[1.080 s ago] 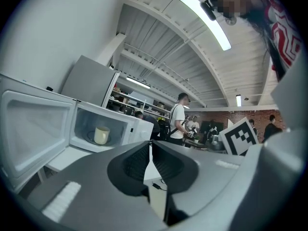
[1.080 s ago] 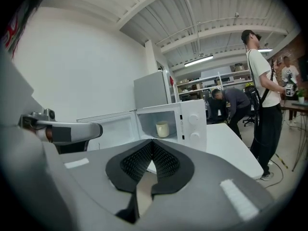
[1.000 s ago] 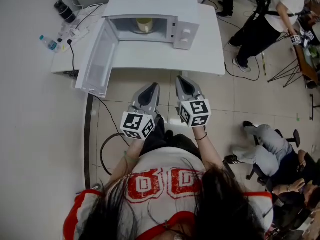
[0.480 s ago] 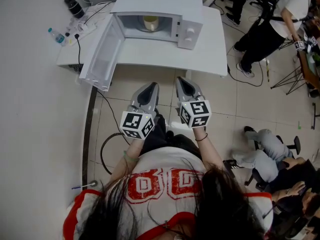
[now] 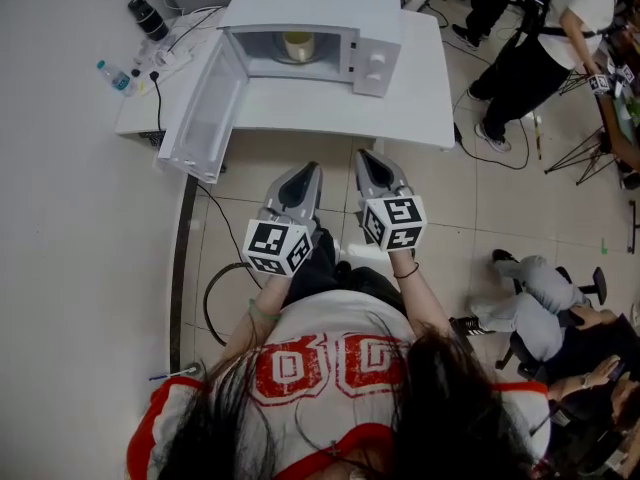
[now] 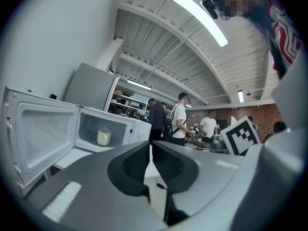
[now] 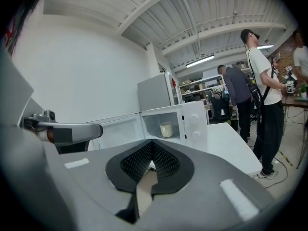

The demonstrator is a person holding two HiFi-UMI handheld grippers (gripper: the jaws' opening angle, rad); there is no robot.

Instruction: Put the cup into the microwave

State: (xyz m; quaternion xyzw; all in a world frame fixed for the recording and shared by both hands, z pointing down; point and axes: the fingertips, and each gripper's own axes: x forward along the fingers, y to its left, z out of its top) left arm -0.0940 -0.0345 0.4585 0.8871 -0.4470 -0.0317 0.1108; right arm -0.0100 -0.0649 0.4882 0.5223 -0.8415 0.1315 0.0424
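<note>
The cup (image 5: 297,46) is seen inside the microwave (image 5: 310,3) on the far bench (image 5: 330,108), with the door (image 5: 200,118) swung wide to the left. The left gripper (image 5: 308,171) and right gripper (image 5: 366,160) are held well apart from it, fingers pressed together on nothing. If the door is pushed shut carelessly, the microwave could be shoved along the bench.

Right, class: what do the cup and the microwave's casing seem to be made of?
Cup: probably glazed ceramic, cream, opaque, faintly shiny. Microwave casing: likely painted sheet metal, flat smooth white panels, though plastic can't be ruled out.
</note>
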